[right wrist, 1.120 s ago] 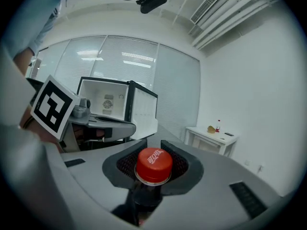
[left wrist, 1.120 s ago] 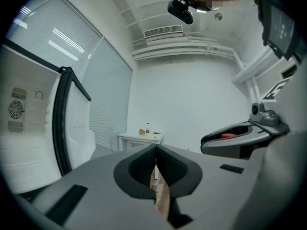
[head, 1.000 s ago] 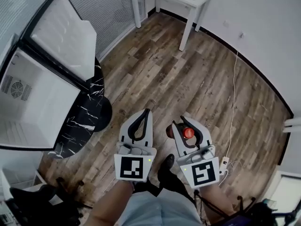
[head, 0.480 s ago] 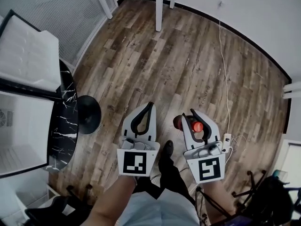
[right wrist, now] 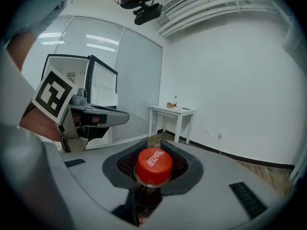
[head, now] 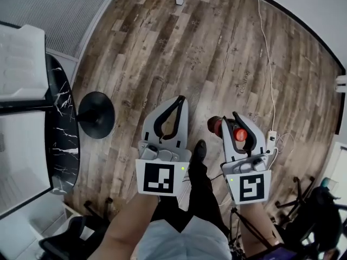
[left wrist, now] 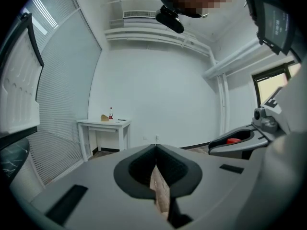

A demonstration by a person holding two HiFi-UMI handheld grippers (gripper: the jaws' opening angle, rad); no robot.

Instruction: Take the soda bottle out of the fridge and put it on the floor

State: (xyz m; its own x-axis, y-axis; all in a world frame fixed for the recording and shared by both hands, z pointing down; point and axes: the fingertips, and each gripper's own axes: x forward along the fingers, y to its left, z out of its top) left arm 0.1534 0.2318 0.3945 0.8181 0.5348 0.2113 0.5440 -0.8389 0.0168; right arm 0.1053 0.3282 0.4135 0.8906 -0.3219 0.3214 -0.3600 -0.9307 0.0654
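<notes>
Left gripper view: left gripper (left wrist: 155,147) fingers (left wrist: 136,170) seem pressed together; right gripper (right wrist: 154,143) fingers (right wrist: 188,169) pinch soda bottle (right wrist: 153,166).

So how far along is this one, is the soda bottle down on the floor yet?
Not yet. Done: the soda bottle is out of the fridge. In hand: the right gripper is clamped on its neck below the red cap, over the wooden floor; the left gripper is shut and empty. Left: set it down and let go.
</notes>
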